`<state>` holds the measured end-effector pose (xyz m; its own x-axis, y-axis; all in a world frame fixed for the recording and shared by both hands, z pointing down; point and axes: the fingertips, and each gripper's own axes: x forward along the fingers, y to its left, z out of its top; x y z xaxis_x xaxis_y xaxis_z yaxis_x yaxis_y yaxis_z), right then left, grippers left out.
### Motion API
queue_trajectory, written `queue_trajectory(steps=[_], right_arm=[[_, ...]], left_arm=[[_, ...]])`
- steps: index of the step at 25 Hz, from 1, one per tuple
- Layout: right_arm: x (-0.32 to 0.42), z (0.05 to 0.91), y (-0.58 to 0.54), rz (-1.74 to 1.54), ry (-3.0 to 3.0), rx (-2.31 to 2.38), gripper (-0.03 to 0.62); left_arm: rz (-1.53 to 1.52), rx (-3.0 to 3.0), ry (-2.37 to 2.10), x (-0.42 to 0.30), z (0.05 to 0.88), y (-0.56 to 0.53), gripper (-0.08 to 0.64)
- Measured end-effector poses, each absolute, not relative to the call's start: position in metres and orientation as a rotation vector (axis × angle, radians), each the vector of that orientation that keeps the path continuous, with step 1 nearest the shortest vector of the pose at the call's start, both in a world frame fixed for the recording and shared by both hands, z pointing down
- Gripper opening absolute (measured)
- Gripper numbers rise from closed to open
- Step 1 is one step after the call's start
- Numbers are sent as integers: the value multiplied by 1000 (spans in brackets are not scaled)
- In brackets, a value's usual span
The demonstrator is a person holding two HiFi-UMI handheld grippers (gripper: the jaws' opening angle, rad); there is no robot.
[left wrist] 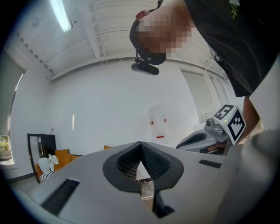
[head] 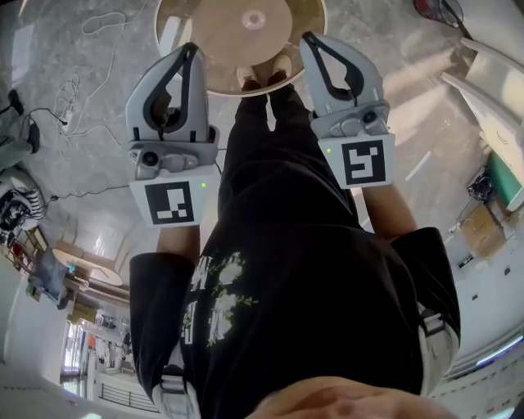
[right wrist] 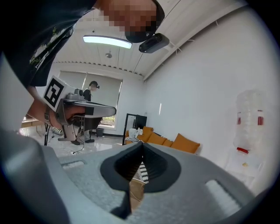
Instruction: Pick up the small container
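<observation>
Far centre of the head view: a round table [head: 214, 39] with a tan top, its near rim curving over the person's shoes [head: 260, 78]; open grey floor [head: 74, 49] to the left and right of it; a loose white cable [head: 78, 90] trailing on the floor at far left; white furniture [head: 491, 78] along the right edge, well apart from both arms. Left gripper [head: 191, 49] and right gripper [head: 309, 38] held side by side, black shirt [head: 303, 270] between them, each tip overlapping the table's rim in the head view. Fingers of each pressed together at the tips, nothing between them, shown so in both gripper views. A small pale round thing [head: 254, 18] at the middle of the tabletop, farther off than both tips and between them left to right; flat-looking, with a ring round a lighter centre; cannot tell whether this is the small container; too small for more.
</observation>
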<state>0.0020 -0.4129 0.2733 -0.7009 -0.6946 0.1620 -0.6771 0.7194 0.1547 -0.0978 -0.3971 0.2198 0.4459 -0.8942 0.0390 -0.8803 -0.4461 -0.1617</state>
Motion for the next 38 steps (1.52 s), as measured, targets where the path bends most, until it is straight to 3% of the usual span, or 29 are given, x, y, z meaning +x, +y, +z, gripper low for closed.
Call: queue_trajectory(steps=[38], right_arm=[[-47,511,-434,-12,-2771,841,2]], left_arm=[[-246,-2721,1695,-105,449,-423,2]])
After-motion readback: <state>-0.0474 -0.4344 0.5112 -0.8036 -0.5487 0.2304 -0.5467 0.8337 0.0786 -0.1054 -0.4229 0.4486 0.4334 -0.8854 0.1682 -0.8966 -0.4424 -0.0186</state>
